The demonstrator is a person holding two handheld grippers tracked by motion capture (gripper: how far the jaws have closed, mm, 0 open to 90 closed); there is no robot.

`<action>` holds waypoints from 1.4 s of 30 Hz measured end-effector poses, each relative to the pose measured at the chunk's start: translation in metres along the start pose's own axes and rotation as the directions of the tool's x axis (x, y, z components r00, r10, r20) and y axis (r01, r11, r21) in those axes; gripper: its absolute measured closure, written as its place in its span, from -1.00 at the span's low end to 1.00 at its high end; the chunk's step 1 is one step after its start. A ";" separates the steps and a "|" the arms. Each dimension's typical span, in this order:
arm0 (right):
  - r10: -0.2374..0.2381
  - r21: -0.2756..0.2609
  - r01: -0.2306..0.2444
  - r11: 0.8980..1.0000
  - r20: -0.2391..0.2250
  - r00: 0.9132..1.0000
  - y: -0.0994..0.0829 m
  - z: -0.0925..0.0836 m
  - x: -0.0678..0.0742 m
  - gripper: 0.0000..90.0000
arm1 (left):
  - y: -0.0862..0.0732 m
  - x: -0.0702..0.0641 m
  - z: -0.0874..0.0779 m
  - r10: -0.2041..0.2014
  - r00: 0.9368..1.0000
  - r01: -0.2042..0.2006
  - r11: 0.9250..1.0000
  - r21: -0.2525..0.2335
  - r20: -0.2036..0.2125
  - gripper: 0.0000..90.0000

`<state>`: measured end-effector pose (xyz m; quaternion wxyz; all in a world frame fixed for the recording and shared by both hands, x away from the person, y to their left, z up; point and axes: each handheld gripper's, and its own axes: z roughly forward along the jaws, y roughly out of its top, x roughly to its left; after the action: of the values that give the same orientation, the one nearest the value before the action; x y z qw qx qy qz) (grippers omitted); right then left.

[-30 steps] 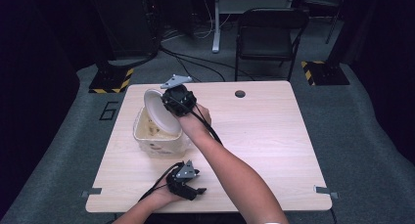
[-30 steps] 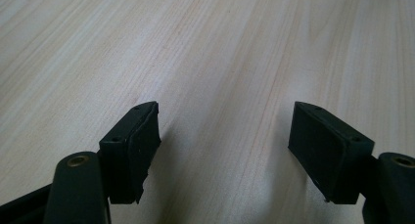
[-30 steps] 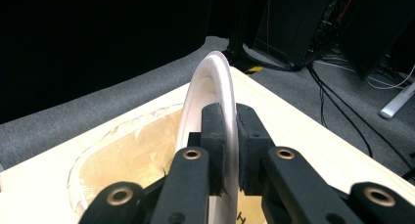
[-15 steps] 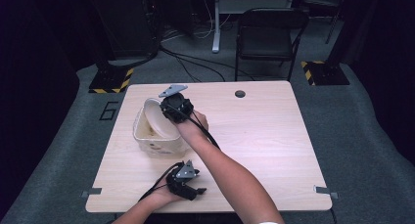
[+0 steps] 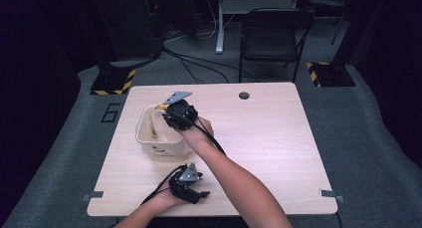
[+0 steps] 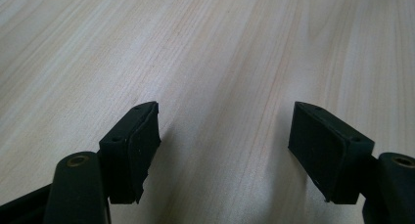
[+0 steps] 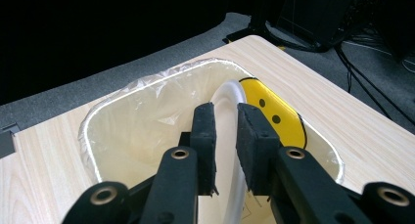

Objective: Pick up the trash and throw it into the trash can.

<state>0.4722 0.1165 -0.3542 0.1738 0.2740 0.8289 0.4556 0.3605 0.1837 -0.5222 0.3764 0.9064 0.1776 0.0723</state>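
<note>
Over the lined bin [image 7: 147, 121] the right gripper [image 7: 226, 145] hangs, its ribbed black pads having just been easing apart, the white paper plate's [image 7: 230, 131] thin rim standing on edge in the gap, whether touching I cannot tell. The right gripper view reveals a glossy yellow smiley plate [image 7: 271, 111] behind it and crinkled clear liner. The left gripper [image 6: 222, 141] rests wide apart, gripping nothing, on the pale woodgrain table [image 6: 205, 48].

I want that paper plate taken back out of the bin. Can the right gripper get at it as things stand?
Probably yes. The right gripper is already down inside the lined bin, its jaws just opened a little, with the rim of the white plate between them. Nothing covers the plate; a yellow smiley plate leans behind it.
</note>
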 end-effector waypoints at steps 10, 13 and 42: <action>0.005 -0.014 -0.005 1.000 -0.004 1.000 -0.009 -0.018 -0.003 0.45 | 0.000 0.000 0.001 0.002 1.000 -0.002 1.000 -0.003 0.002 -0.41; 0.009 -0.020 -0.009 1.000 -0.008 1.000 -0.012 -0.027 -0.007 0.39 | 0.000 0.000 0.001 0.000 1.000 0.000 1.000 -0.004 0.002 -0.41; 0.026 -0.092 -0.022 0.996 0.045 0.999 -0.068 -0.113 -0.054 0.18 | 0.001 0.000 0.003 -0.001 1.000 0.001 1.000 -0.010 -0.005 -0.41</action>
<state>0.4336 -0.0206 -0.3503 0.1995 0.2863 0.7997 0.4886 0.3620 0.1812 -0.5235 0.3806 0.9042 0.1787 0.0754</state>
